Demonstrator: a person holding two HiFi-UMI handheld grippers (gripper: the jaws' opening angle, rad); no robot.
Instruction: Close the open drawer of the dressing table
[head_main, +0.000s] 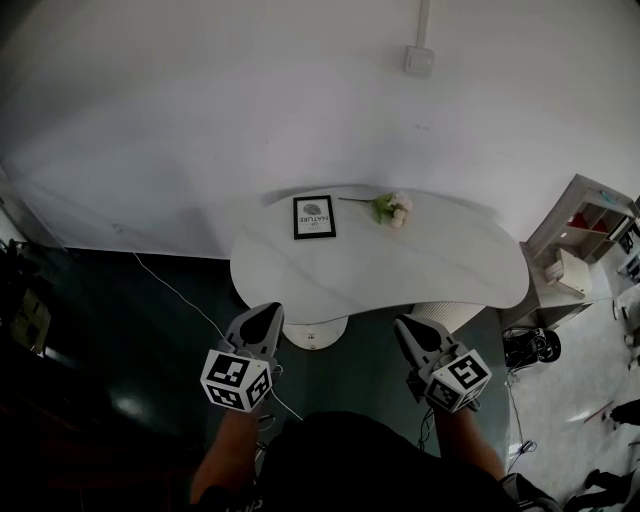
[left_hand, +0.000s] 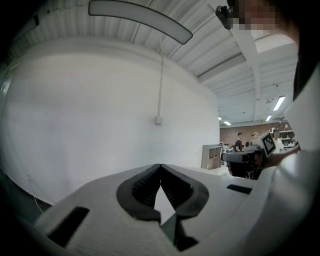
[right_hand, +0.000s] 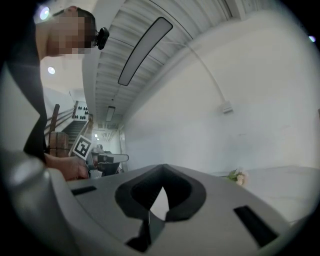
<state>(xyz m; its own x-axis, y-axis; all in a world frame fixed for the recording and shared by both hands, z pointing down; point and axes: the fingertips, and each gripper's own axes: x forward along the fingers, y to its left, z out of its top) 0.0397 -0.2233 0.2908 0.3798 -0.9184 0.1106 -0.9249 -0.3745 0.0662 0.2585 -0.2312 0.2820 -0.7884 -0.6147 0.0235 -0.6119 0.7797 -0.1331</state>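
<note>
The white dressing table (head_main: 440, 268) with a curved top stands against the wall ahead of me in the head view. Under its front edge at the right a white rounded part (head_main: 441, 314) sticks out; I cannot tell whether it is the drawer. My left gripper (head_main: 268, 313) hangs short of the table's front left, its jaws closed tip to tip with nothing between them (left_hand: 160, 166). My right gripper (head_main: 402, 326) is held level with it at the front right, also shut and empty (right_hand: 162, 168). Neither touches the table.
A black-framed picture (head_main: 313, 216) and a small flower sprig (head_main: 390, 208) lie on the tabletop by the wall. A white pedestal foot (head_main: 315, 333) and a thin cable (head_main: 180, 295) are on the dark floor. A white shelf unit (head_main: 585, 235) stands at the right.
</note>
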